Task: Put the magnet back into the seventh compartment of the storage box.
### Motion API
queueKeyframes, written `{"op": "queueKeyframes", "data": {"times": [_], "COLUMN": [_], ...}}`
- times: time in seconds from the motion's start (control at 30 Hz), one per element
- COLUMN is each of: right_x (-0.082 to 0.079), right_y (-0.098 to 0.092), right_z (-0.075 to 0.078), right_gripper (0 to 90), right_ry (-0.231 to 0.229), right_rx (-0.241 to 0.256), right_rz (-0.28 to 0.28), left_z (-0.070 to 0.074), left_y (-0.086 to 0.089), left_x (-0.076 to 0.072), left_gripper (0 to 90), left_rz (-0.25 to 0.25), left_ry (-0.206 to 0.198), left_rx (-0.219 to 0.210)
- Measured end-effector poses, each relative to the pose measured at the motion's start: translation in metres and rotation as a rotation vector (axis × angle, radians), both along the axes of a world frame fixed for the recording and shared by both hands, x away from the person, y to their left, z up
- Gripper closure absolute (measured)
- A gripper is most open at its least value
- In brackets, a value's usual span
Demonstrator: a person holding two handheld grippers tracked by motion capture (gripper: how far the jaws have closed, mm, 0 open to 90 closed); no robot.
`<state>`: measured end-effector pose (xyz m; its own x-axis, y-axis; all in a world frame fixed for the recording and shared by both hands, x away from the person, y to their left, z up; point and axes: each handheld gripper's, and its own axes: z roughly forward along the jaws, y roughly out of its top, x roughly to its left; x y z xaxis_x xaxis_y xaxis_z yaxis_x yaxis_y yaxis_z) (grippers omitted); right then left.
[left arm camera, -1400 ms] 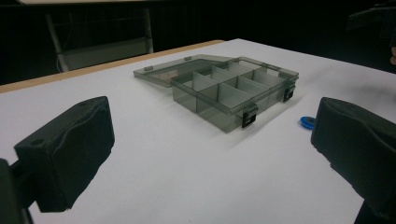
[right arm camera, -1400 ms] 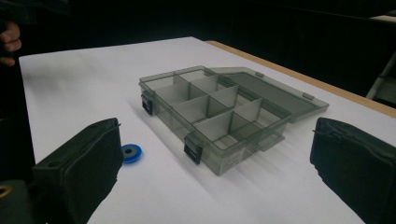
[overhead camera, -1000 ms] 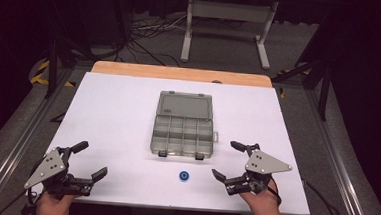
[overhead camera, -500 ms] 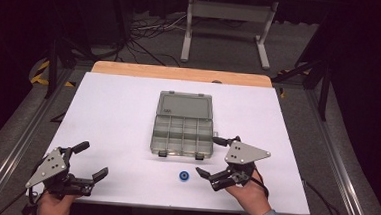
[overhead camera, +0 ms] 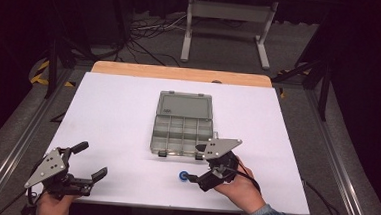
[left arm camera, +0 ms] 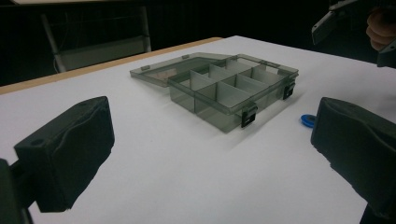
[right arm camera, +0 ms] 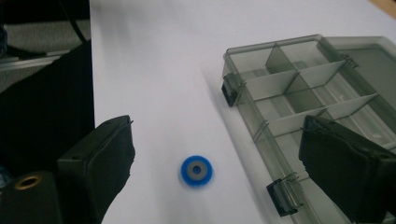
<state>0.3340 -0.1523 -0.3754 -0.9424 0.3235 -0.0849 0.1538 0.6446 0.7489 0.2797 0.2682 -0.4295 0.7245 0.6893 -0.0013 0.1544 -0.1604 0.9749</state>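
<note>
With the right claw (right arm camera: 210,163) gaping wide and empty around the blue washer (right arm camera: 197,171) low in the frame, beside the open organizer box (right arm camera: 322,93), closing off-center could flick the flat ring across the surface (right arm camera: 154,60).

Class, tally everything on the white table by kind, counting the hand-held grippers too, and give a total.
Small blue ring-shaped part: 1
Open smoky-grey clear plastic compartment box: 1
Black two-jaw grippers: 2, the left gripper and the right gripper
Total: 4
</note>
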Motion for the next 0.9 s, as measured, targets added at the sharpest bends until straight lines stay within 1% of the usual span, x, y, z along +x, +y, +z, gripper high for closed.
{"op": "queueKeyframes", "data": {"times": [0.03,0.07,0.13,0.17,0.2,0.23,0.27,0.3,0.37,0.4,0.5,0.53,0.57,0.6,0.67,0.73,0.77,0.83,0.87,0.9], "right_x": [0.000,0.001,0.001,0.002,0.002,0.002,0.003,0.003,0.003,0.003,0.003,0.003,0.003,0.003,0.003,0.005,0.006,0.006,0.007,0.006], "right_y": [0.000,0.005,0.011,0.013,0.013,0.016,0.021,0.021,0.025,0.028,0.032,0.032,0.034,0.035,0.037,0.038,0.038,0.039,0.039,0.040], "right_z": [0.000,0.001,0.001,0.001,0.001,0.001,0.000,0.000,-0.001,-0.002,-0.006,-0.006,-0.008,-0.009,-0.011,-0.013,-0.013,-0.014,-0.015,-0.015], "right_gripper": [11.3,11.3,11.3,11.3,11.3,11.1,10.9,10.9,10.9,10.9,11.0,11.0,10.6,9.1,8.7,8.7,8.7,8.7,9.0,10.1], "right_ry": [0.000,0.007,0.015,0.021,0.021,0.040,0.056,0.056,0.068,0.073,0.086,0.086,0.095,0.100,0.118,0.113,0.119,0.139,0.126,0.129], "right_rx": [0.000,-0.046,-0.095,-0.115,-0.115,-0.145,-0.186,-0.186,-0.223,-0.251,-0.299,-0.299,-0.327,-0.345,-0.367,-0.374,-0.383,-0.390,-0.390,-0.385], "right_rz": [0.000,0.014,0.030,0.040,0.040,0.050,0.063,0.063,0.074,0.080,0.092,0.092,0.090,0.096,0.092,0.104,0.103,0.096,0.105,0.100], "left_z": [0.000,0.000,0.000,0.000,0.000,0.000,0.000,0.000,0.000,0.000,0.000,0.000,0.000,0.000,0.001,0.000,0.000,0.000,0.000,0.000], "left_y": [0.000,0.000,0.000,0.000,0.001,0.001,0.001,0.001,0.001,0.001,0.002,0.002,0.002,0.002,0.003,0.003,0.003,0.003,0.002,0.002], "left_x": [0.000,0.000,0.000,0.000,0.000,-0.001,-0.001,-0.001,-0.001,-0.001,-0.001,-0.001,-0.002,-0.002,-0.002,-0.002,-0.002,-0.002,-0.002,-0.002], "left_gripper": [0.4,0.3,0.4,0.4,0.4,0.4,0.4,0.4,0.4,0.4,0.4,0.4,0.4,0.4,0.4,0.4,0.4,0.4,0.4,0.4], "left_rz": [0.000,0.000,0.007,0.007,0.007,0.004,0.007,0.007,0.005,0.005,0.007,0.007,0.005,0.006,0.009,0.009,0.010,0.011,0.011,0.014], "left_ry": [0.000,0.001,-0.004,-0.004,-0.003,0.000,-0.001,-0.001,0.000,0.000,-0.001,-0.001,0.002,0.002,0.001,0.001,0.002,0.001,0.004,0.006], "left_rx": [0.000,0.003,0.000,0.000,-0.002,0.001,-0.003,-0.003,0.002,0.003,-0.002,-0.002,-0.004,-0.012,-0.018,-0.014,-0.015,-0.020,-0.018,-0.023]}}
